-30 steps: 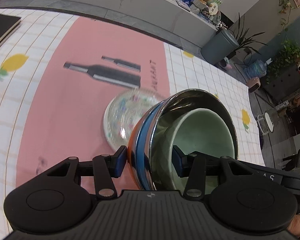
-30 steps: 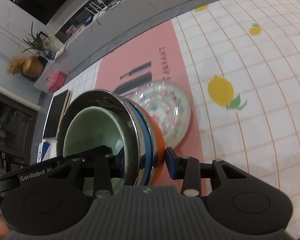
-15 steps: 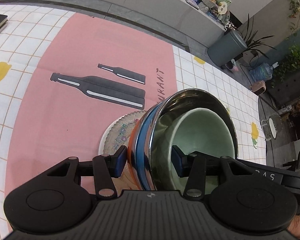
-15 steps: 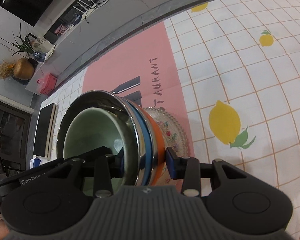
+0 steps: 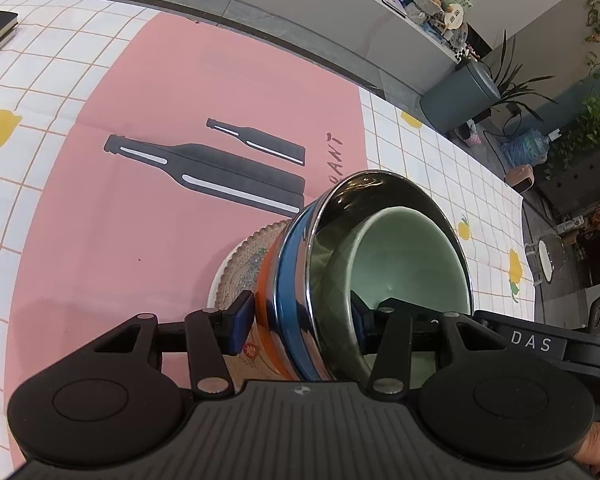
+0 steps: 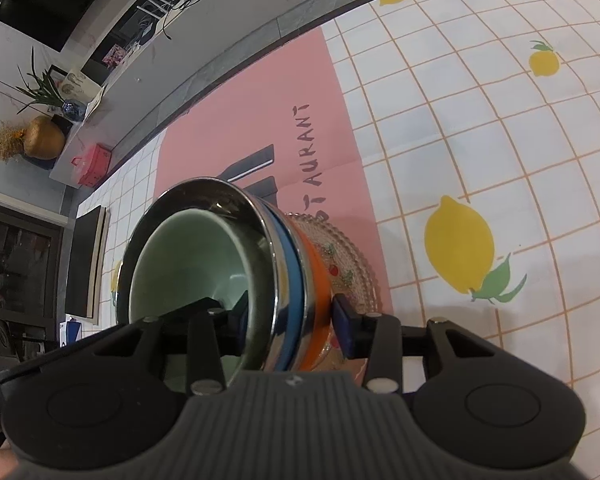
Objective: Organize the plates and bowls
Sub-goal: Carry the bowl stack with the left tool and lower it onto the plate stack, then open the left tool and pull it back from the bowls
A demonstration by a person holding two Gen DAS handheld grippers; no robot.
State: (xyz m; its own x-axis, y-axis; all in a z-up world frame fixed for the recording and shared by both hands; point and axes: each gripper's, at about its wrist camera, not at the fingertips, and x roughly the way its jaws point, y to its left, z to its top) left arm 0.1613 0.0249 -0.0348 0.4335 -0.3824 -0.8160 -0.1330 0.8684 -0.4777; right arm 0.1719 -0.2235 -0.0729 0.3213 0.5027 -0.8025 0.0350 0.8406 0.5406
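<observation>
A nested stack of bowls (image 5: 300, 280) (image 6: 296, 280), with a pale green bowl (image 5: 404, 264) (image 6: 192, 264) inside a steel one over blue and orange ones, sits on the patterned glass plate (image 5: 240, 264) (image 6: 348, 264) on the pink mat (image 5: 140, 220) (image 6: 240, 152) of the lemon-print tablecloth (image 5: 440, 152) (image 6: 480, 120). The left gripper (image 5: 302, 322) clamps the stack's wall, one pad against the orange outside and the other inside the rim. On the opposite side the right gripper (image 6: 290, 318) straddles the wall with its jaws opening, the outer pad (image 6: 342, 326) just off the orange side.
</observation>
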